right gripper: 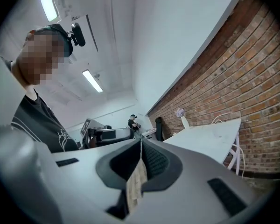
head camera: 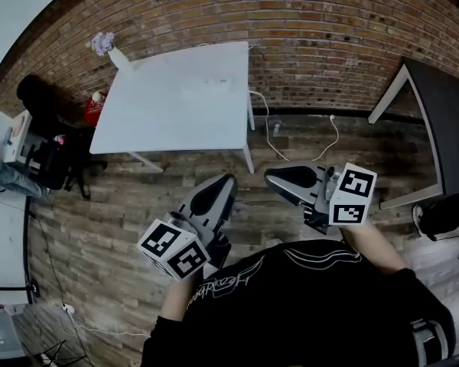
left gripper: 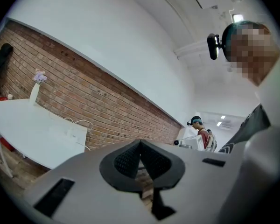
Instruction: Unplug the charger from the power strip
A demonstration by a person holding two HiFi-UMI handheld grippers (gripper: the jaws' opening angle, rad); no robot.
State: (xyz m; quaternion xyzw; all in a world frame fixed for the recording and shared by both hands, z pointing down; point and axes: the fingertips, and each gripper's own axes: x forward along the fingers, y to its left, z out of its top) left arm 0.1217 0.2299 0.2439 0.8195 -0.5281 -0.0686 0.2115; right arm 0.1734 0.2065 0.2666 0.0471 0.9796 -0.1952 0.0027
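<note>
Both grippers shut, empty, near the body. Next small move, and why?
Probably step closer to the white table at the brick wall, grippers leading. The left gripper and right gripper are shut on nothing and well short of it. A white cable lies on the floor beside the table; charger and power strip cannot be made out from here.

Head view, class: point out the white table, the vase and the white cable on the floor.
white table (head camera: 176,102), head view, bare middle of its top.
vase (head camera: 119,56), head view, its white body.
white cable (head camera: 336,138), head view, the curve near the wall.
</note>
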